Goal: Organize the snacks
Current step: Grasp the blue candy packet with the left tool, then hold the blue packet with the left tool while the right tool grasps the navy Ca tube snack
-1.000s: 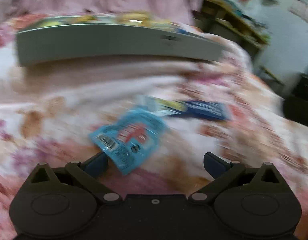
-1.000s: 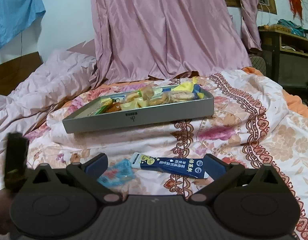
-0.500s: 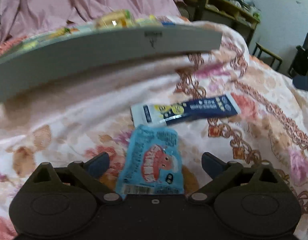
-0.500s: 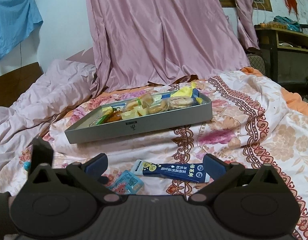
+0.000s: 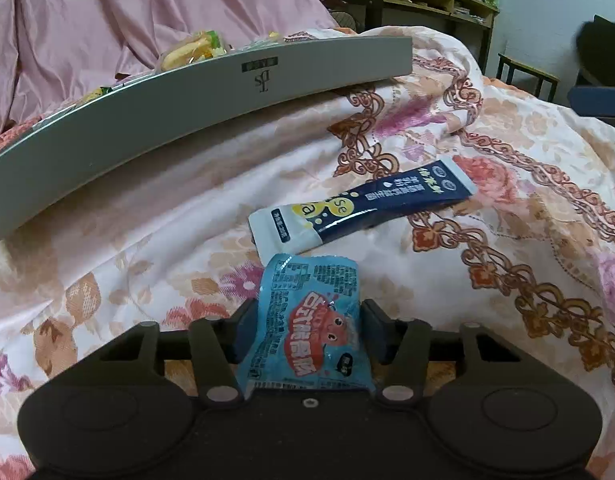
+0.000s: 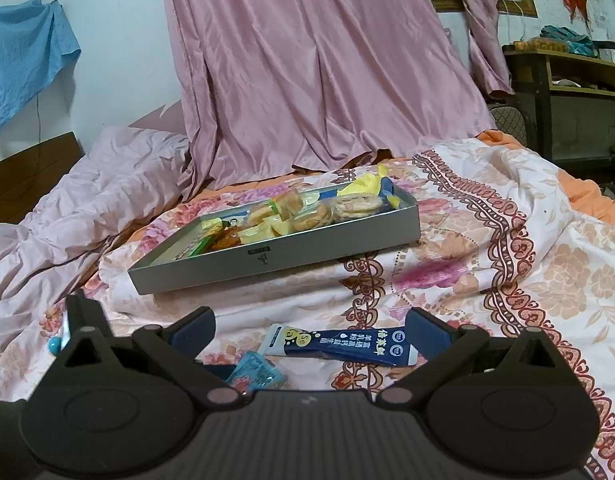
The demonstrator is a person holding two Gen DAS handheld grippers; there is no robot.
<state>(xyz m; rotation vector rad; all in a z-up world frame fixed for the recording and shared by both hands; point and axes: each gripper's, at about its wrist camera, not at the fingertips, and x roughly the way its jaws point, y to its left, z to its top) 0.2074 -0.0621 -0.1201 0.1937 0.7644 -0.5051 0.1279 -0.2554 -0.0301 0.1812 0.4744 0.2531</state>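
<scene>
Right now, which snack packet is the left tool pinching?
The light blue packet with the red cartoon, squeezed inside the left tool. The dark blue stick packet lies free on the bedspread beyond it.

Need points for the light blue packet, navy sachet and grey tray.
light blue packet [image 5: 311, 320]: left wrist view, on its red cartoon print.
navy sachet [image 5: 391, 196]: left wrist view, mid dark-blue body.
grey tray [image 6: 307, 250]: right wrist view, near side wall.

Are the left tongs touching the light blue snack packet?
Touching. The left wrist view shows the left tongs closed against both sides of the light blue snack packet, which is pinched between the fingers.
</scene>
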